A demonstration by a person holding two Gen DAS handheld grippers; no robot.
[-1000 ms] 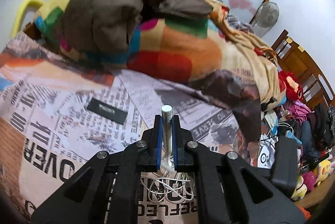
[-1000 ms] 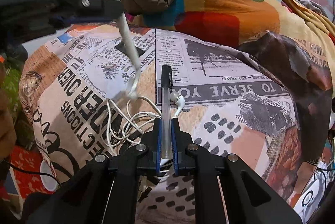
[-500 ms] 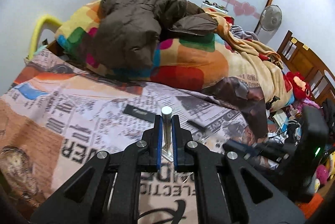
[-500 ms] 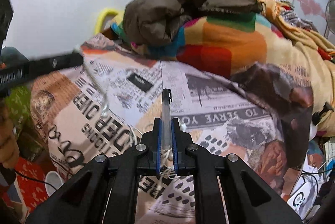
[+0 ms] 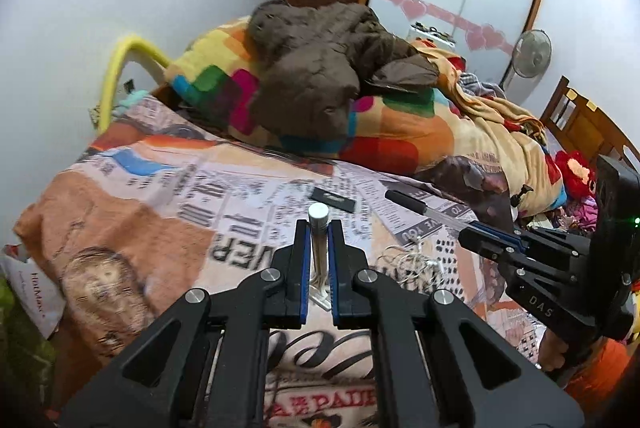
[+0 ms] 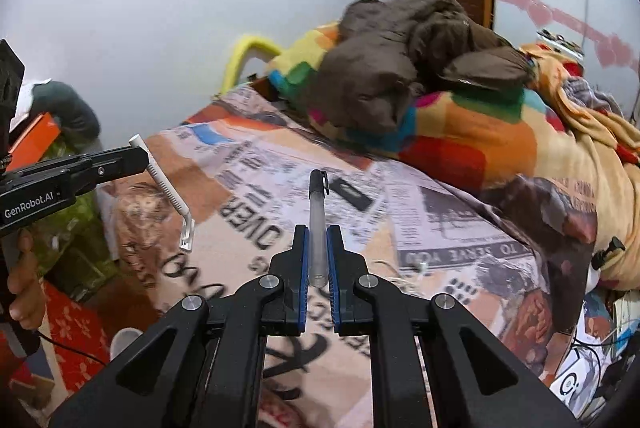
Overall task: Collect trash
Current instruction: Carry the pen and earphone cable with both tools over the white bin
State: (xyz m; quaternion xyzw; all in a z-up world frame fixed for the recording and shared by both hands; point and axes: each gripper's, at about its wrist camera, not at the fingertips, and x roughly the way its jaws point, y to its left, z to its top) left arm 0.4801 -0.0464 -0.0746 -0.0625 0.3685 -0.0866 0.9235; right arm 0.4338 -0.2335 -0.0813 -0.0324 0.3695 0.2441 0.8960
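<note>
Both tools are closed on something and held clear above the bed. Left tool (image 5: 319, 260) pinches a white disposable razor (image 6: 166, 188) by its ribbed handle; in the right wrist view the razor hangs down from the jaws at a slant with its blade head lowest. Right tool (image 6: 317, 252) has its jaws shut on a clear-barrelled pen (image 6: 317, 224) low on the barrel, the black cap pointing forward.

Each item looks light, stiff and smooth-skinned, so a firm mid-shaft grip suits them; the pen's slick round barrel could roll or slide between the pads if the hold slackens, and the razor is best kept by the handle, away from the thin head, which may snap or cut. Neither should strain the tools.

On the newspaper-print bed cover (image 5: 168, 212) a tangle of white earphone cable (image 5: 408, 260) lies near the front edge, and a small flat black rectangle (image 6: 352, 194) sits farther back, well apart from it. Behind them is a colourful blanket (image 5: 400, 132) with a brown jacket (image 5: 320, 68) heaped on top. No bin shows in either view.
</note>
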